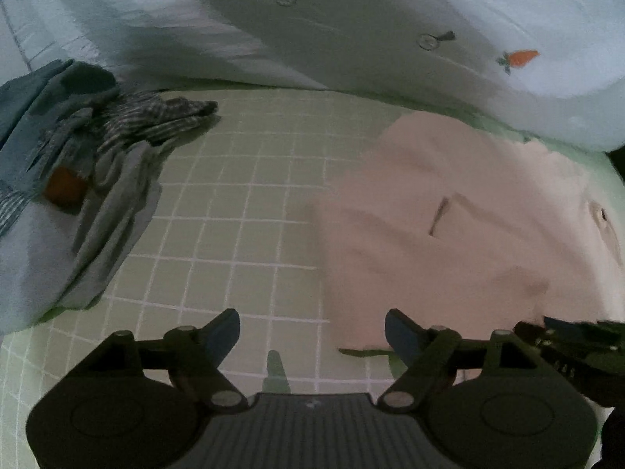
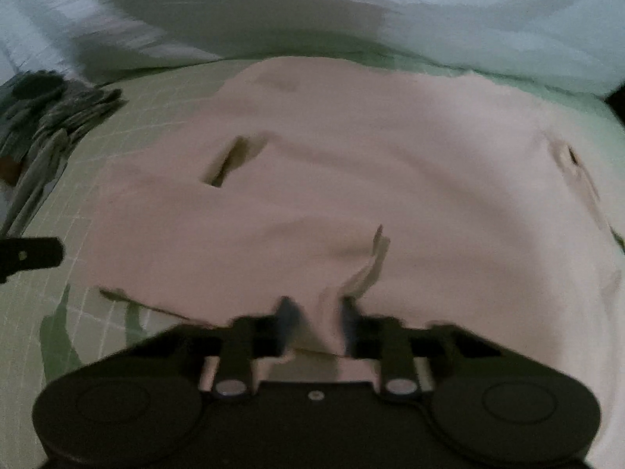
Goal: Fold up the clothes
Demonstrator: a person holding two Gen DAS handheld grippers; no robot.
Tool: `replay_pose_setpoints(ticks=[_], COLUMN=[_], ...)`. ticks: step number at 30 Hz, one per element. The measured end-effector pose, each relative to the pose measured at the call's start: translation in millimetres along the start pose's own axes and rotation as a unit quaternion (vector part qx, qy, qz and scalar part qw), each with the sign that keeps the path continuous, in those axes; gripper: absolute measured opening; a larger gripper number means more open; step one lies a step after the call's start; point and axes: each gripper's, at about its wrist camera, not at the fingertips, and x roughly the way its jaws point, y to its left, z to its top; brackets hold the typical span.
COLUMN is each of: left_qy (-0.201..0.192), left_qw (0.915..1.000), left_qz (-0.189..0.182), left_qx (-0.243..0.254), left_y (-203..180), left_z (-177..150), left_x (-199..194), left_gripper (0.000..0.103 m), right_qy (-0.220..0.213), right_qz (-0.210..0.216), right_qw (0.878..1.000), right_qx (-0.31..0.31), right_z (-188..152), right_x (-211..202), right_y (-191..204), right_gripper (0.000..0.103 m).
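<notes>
A pale pink garment (image 2: 332, 179) lies spread on the green gridded mat (image 1: 242, 211); it also shows in the left wrist view (image 1: 449, 226) at the right. My right gripper (image 2: 316, 320) is shut on the garment's near edge, with a fold of pink cloth pinched between its fingers. My left gripper (image 1: 312, 332) is open and empty, just above the mat at the garment's left edge, its right finger (image 1: 402, 332) over the cloth's near corner.
A pile of grey, striped and blue clothes (image 1: 78, 179) lies on the left of the mat, also in the right wrist view (image 2: 47, 117). White bedding with a carrot print (image 1: 519, 58) rises behind the mat.
</notes>
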Motion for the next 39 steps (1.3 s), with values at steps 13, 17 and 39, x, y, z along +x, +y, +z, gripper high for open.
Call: replay_pose_setpoints(ticks=[13,17,39], left_qy=[-0.024,-0.035,-0.131], left_qw=[0.9991,0.9986,0.9913], left_qz=[-0.003,0.017,-0.008], left_qx=[0.035,0.035,0.004], left_y=[-48,-48,-9], left_z=[24,24,-19], left_x=[-3,-10,-81], left_gripper=[0.085,0.085,0.095], right_qy=[-0.11,-0.129,-0.204], right_qz=[-0.032,-0.098,-0.165], right_qw=[0.993,0.983,0.956], right_qx=[0.027,0.091,0.135], right_z=[53,76,-11], right_x=[-22,-13,-84], right_y=[-115,-197,-104], right_gripper=[0.002,0.002,0.103])
